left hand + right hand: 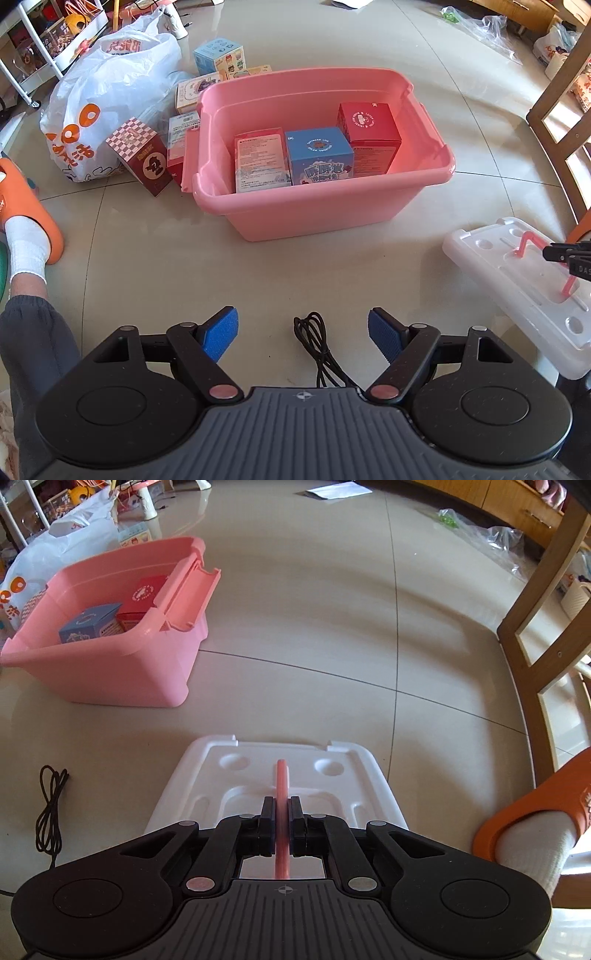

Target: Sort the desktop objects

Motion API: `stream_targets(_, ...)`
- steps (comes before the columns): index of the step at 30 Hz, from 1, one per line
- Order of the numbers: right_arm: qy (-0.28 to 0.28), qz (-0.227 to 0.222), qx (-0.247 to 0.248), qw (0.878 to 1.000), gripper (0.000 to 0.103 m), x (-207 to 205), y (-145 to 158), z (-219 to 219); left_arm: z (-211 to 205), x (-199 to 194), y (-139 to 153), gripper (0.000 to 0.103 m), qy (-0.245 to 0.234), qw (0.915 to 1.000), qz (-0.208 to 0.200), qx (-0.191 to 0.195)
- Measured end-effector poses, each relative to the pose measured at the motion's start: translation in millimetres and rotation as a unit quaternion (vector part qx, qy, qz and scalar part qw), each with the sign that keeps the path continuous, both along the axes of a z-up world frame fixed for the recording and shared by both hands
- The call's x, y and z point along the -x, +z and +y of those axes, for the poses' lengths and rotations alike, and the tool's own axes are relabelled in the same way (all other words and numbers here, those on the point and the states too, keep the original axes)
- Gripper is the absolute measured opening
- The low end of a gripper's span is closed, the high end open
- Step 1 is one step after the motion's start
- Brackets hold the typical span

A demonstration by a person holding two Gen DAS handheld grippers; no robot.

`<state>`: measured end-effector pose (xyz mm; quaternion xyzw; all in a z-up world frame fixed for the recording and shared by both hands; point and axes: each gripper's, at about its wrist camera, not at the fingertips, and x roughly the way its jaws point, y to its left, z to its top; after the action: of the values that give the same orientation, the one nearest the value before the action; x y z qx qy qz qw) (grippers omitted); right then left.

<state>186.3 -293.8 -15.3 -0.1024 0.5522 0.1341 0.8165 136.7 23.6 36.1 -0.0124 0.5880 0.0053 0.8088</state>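
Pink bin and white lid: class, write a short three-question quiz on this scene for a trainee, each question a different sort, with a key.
1. True or false: the right gripper is shut on the lid's pink handle.
2. How many boxes lie inside the pink bin?
3. The left gripper is: A) open and empty, B) holding the black cord, C) holding the blue box.

Key: 1 true; 2 three; 3 A.

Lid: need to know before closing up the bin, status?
Right tongs shut on lid handle, white lid held. Left tongs open, empty. Pink bin uncovered, path clear.
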Motion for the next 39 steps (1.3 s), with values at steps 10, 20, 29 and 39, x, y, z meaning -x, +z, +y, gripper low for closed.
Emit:
stream_targets(10, 0.014, -0.056, -0.006, 0.998, 0.005, 0, 60, 10, 10, 11, 9, 0.08, 0.009, 0.9998, -0.005, 0.014)
stream_targets(20, 0.045, -0.107, 0.005, 0.993, 0.006, -26, 107, 43, 28, 13, 15, 0.08, 0.03, 0.9989, -0.006, 0.035)
stream_targets(29, 0.037, -0.119, 0.014, 0.992, 0.005, -41, 117, 46, 42, 15, 18, 0.08, 0.042, 0.998, -0.008, 0.046)
stream_targets(39, 0.016, -0.147, -0.009, 0.989, 0.0, -40, 135, 32, 37, 18, 17, 0.08, 0.037, 0.9981, -0.004, 0.048)
